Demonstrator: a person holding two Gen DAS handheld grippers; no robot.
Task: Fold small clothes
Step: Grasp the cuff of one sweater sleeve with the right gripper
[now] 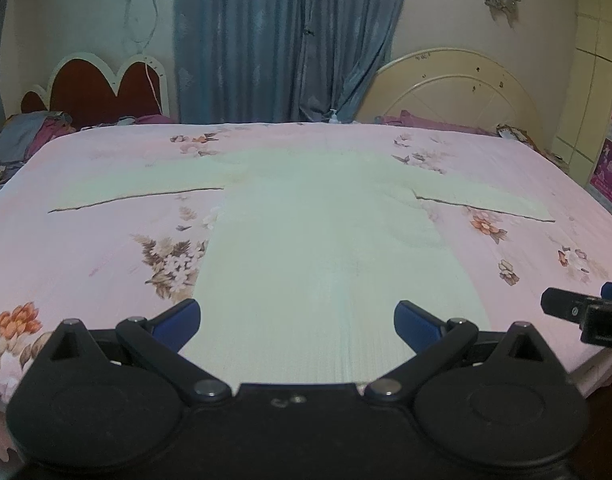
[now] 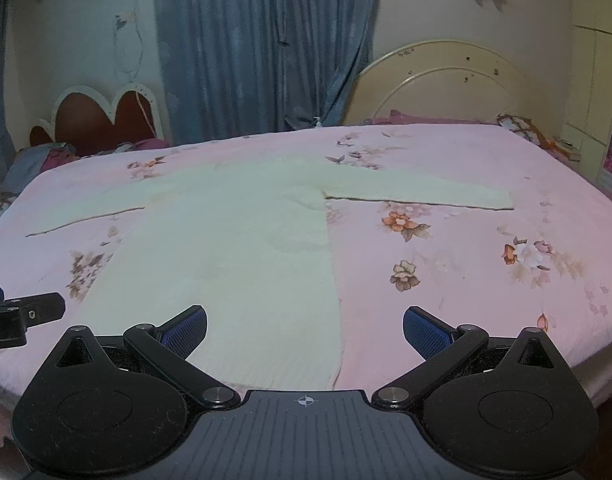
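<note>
A pale green long-sleeved top (image 1: 322,240) lies flat on the pink floral bedsheet (image 1: 86,248), sleeves spread out to both sides, hem toward me. My left gripper (image 1: 296,322) is open and empty, just above the hem's middle. My right gripper (image 2: 304,330) is open and empty over the top's (image 2: 234,248) lower right corner. The right gripper also shows at the right edge of the left wrist view (image 1: 586,312). The left gripper shows at the left edge of the right wrist view (image 2: 22,316).
The bed fills both views. A cream headboard (image 1: 454,88) stands at the back right and a red heart-shaped headboard (image 1: 102,84) at the back left. Blue curtains (image 1: 282,40) hang behind. Piled clothes (image 1: 30,136) lie at the far left.
</note>
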